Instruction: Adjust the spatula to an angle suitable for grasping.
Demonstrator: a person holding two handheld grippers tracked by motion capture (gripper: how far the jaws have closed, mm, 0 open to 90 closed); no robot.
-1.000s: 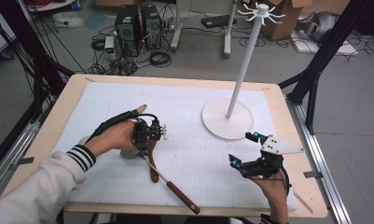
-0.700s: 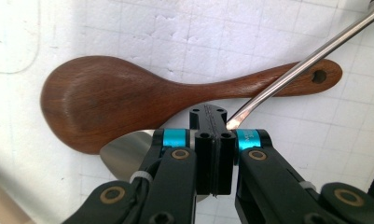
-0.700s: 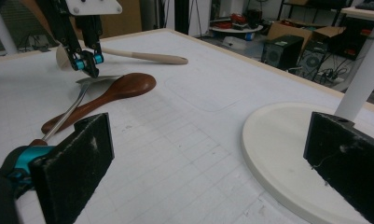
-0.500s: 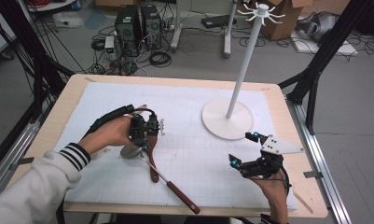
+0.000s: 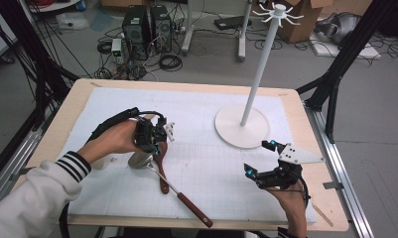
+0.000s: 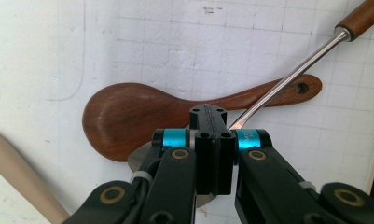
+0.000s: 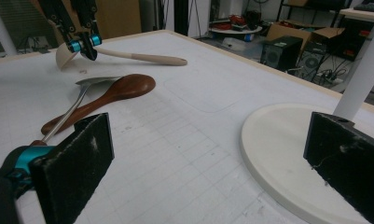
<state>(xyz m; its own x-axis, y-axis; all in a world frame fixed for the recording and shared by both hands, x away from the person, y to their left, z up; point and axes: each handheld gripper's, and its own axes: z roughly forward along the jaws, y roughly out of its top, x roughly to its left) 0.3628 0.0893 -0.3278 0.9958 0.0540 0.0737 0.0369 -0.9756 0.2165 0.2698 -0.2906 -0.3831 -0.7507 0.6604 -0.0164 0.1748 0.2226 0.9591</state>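
Your left claw (image 6: 208, 116) is clenched, both pads pressed flat together. It points straight down over the crossed utensils. I see nothing pinched between the pads, though the tips hide the spot right beneath them, so something thin could be caught there.

In the left gripper view, the dark wooden spoon (image 6: 124, 116) lies flat on the gridded mat (image 6: 45, 56). Its bowl is to the left, and the handle with a hole at its end runs off to the right. The steel spatula (image 6: 287, 65) has its shaft slanting across that handle. Its brown grip sits up in the corner, and its blade pokes out from under your claw.

From the high view, your left claw (image 5: 157, 144) sits over the blade end of the steel spatula (image 5: 139, 159). The dark wooden spoon (image 5: 163, 173) lies just beside it under the shaft, left of centre on the counter (image 5: 62, 119).

A pale wooden spoon (image 7: 147, 58) lies beyond them in the right gripper view, past your left claw (image 7: 86, 46).

Your right claw (image 5: 258, 157) is released, pads wide apart with nothing between them. It hovers low near the right front of the mat, well apart from the utensils. Ahead of it is the round base of the white hook stand (image 5: 241, 126). In its own view, that base (image 7: 278, 140) sits between the pads (image 7: 77, 158).
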